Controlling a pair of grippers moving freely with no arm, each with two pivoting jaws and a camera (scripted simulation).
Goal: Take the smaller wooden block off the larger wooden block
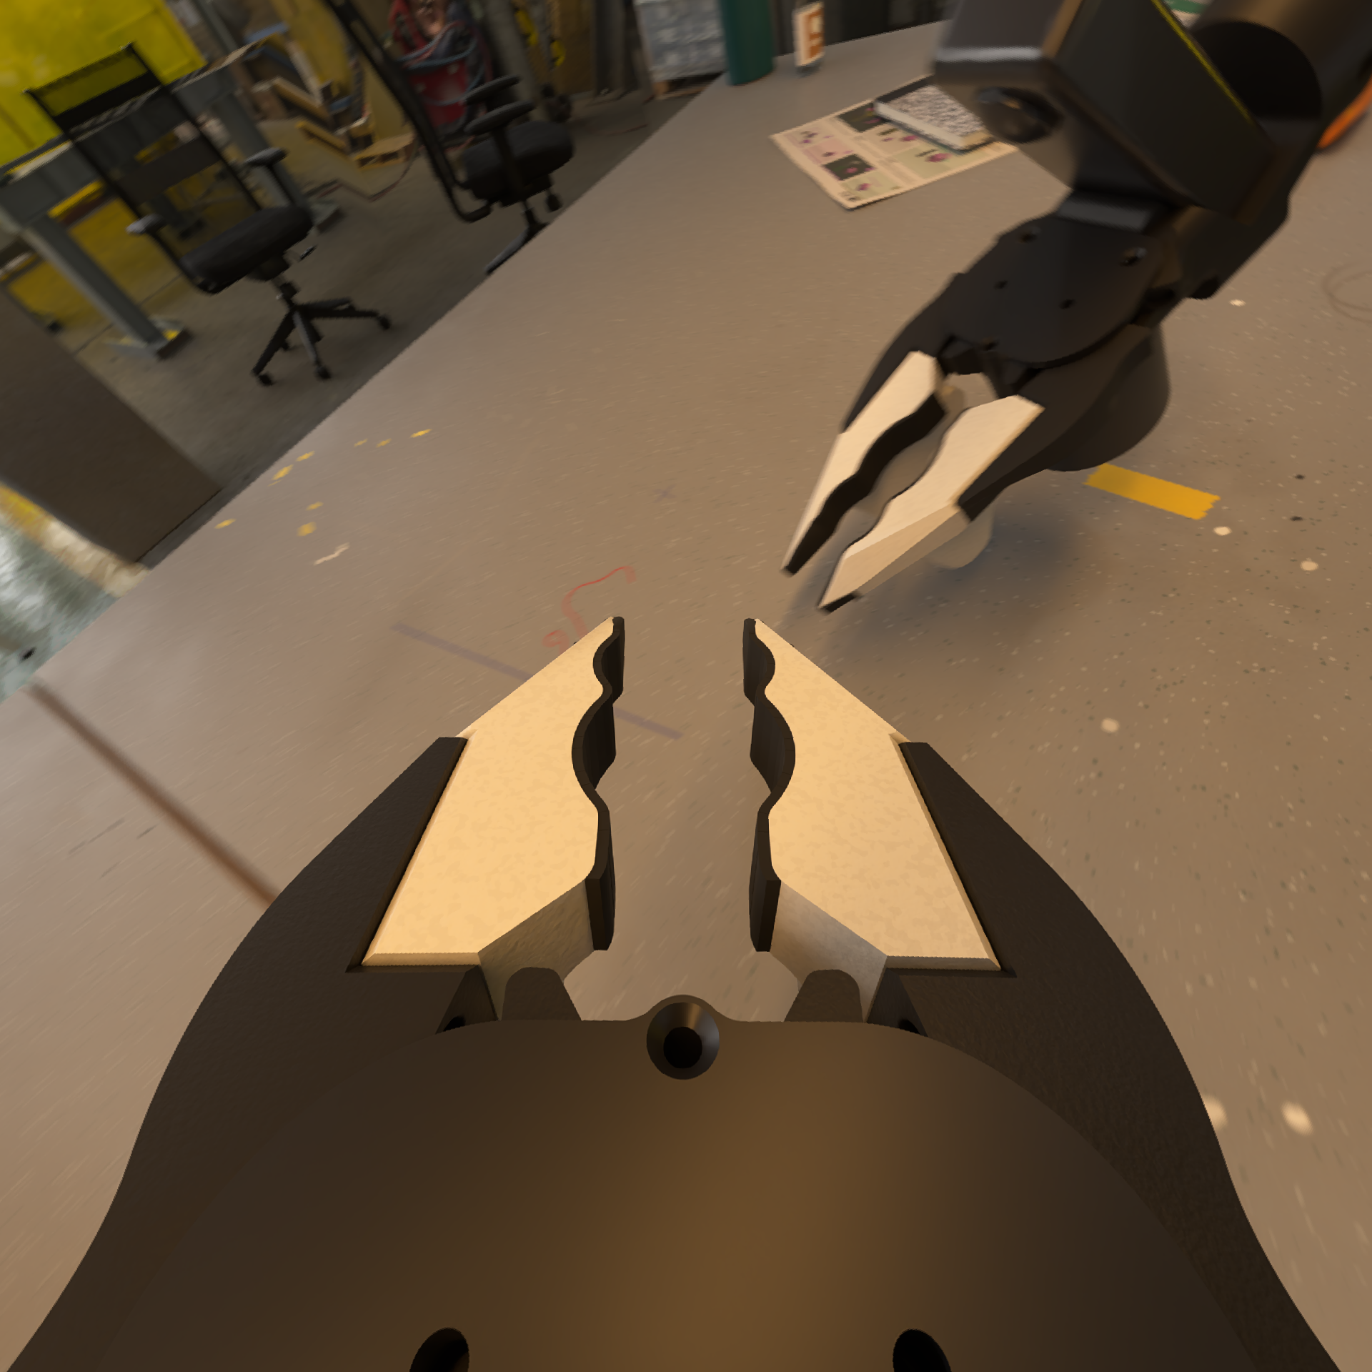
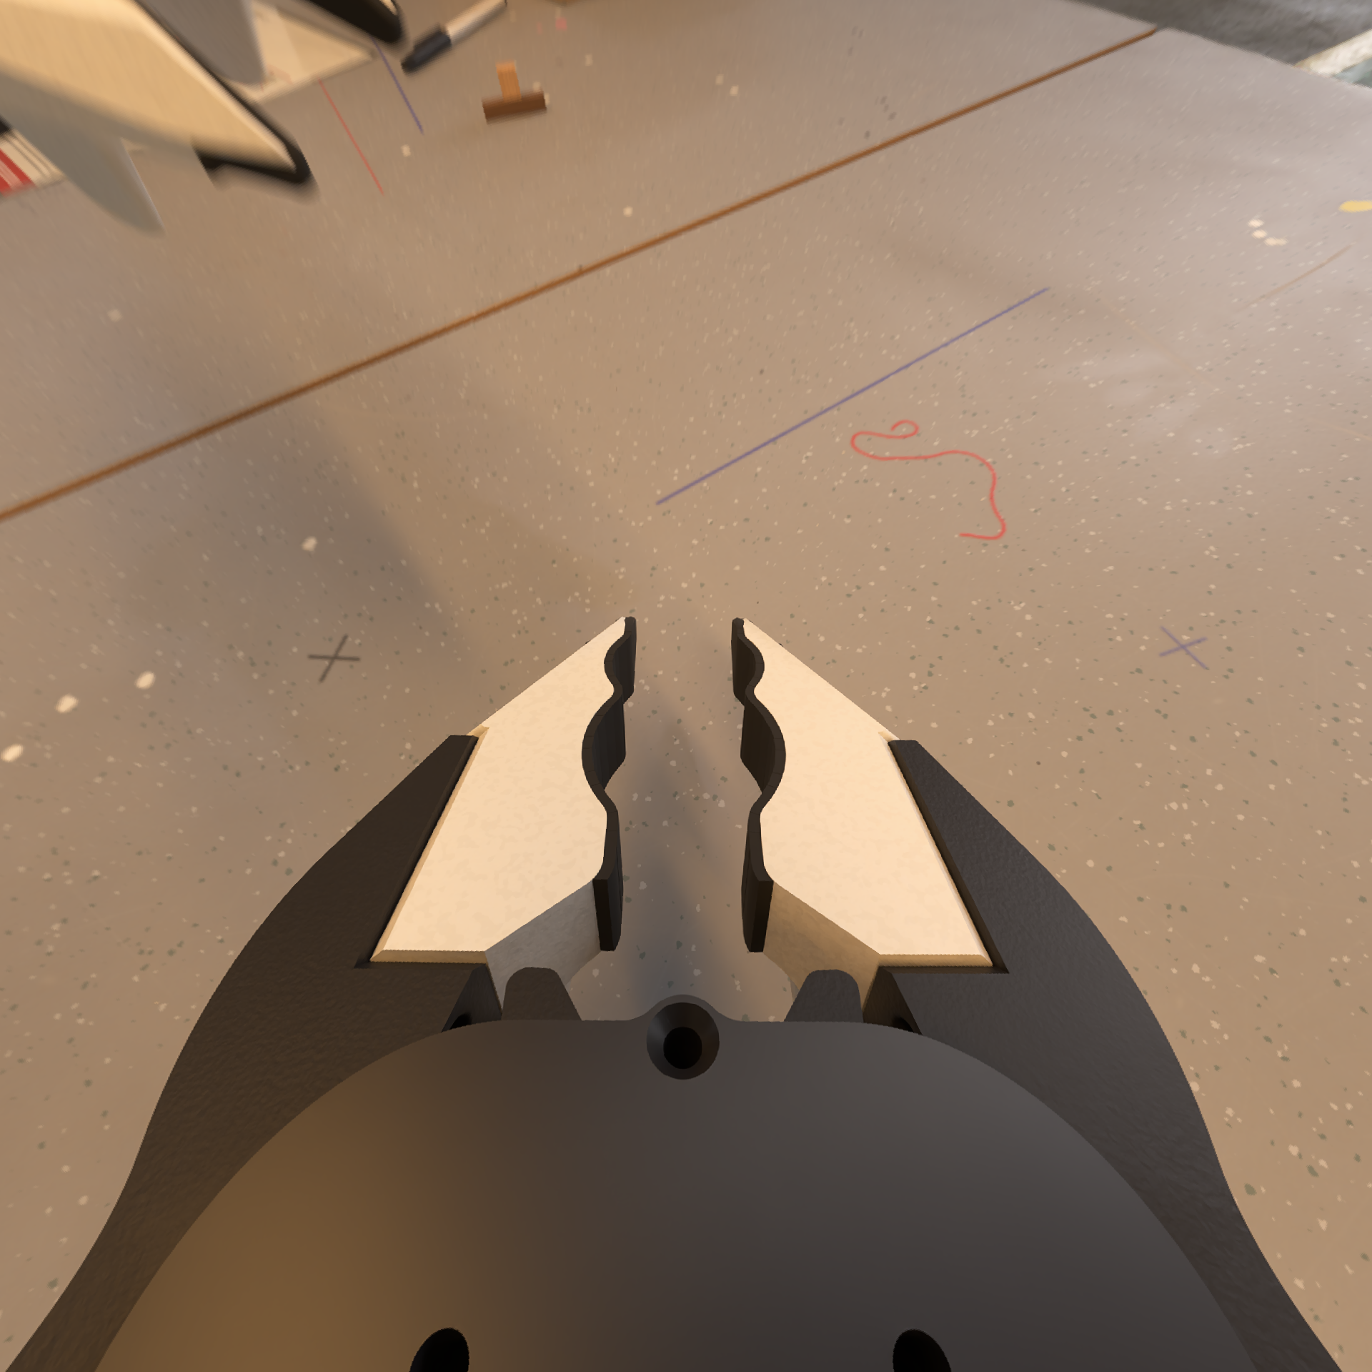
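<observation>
Both claws parted, empty: left claw [image 1: 683,631] level, right claw [image 2: 683,631] angled tableward.

- Blocks: smaller wooden block [image 2: 507,79] on larger wooden block [image 2: 514,105], tiny & far off in my right wrist view; can't tell contact detail.
- Marker [image 2: 453,37] top edge, cut off.
- Left gripper [image 2: 245,159] blurred, cropped at the corner there.
- Right gripper [image 1: 813,586] motion-blurred in left wrist view, body cut by frame edge.
</observation>
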